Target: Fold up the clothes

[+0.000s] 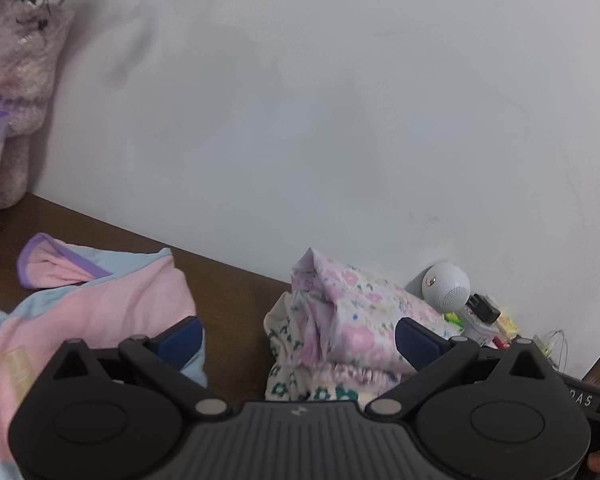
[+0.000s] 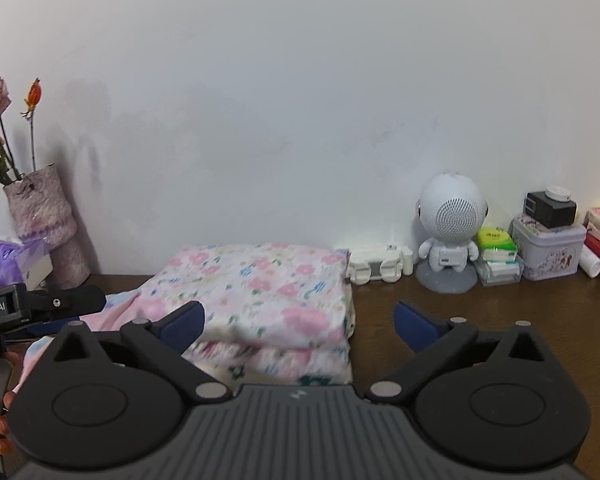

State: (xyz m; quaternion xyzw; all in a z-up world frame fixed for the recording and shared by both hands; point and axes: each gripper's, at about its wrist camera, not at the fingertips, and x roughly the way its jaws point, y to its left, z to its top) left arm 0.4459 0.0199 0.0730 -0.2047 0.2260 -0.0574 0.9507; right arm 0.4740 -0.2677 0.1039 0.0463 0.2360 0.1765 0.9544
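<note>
Right gripper [image 2: 298,326] is sitting nearest the lens, jaws spread wide w/ nothing btwn them, and I'm seeing the same on the left gripper [image 1: 298,340]: wide open, holding nothing.

Floral stack [image 2: 268,300] is lying dead ahead of the right gripper, already folded flat in layers on the brown table [image 2: 480,304], long axis running left-right along the far wall. Pink and blue garment [image 1: 92,308] is lying loose and rumpled to the left, partly under the left gripper's left finger, so I'm judging the left gripper is nearer it. Fits either a fold still to come on that piece or a gap btwn pieces; I'm not calling which.

Left view is showing the pink garment's purple-trimmed edge; right view is barely catching it, but is showing the stack's neat front edge plus the white speaker figure [image 2: 452,224] far right.
</note>
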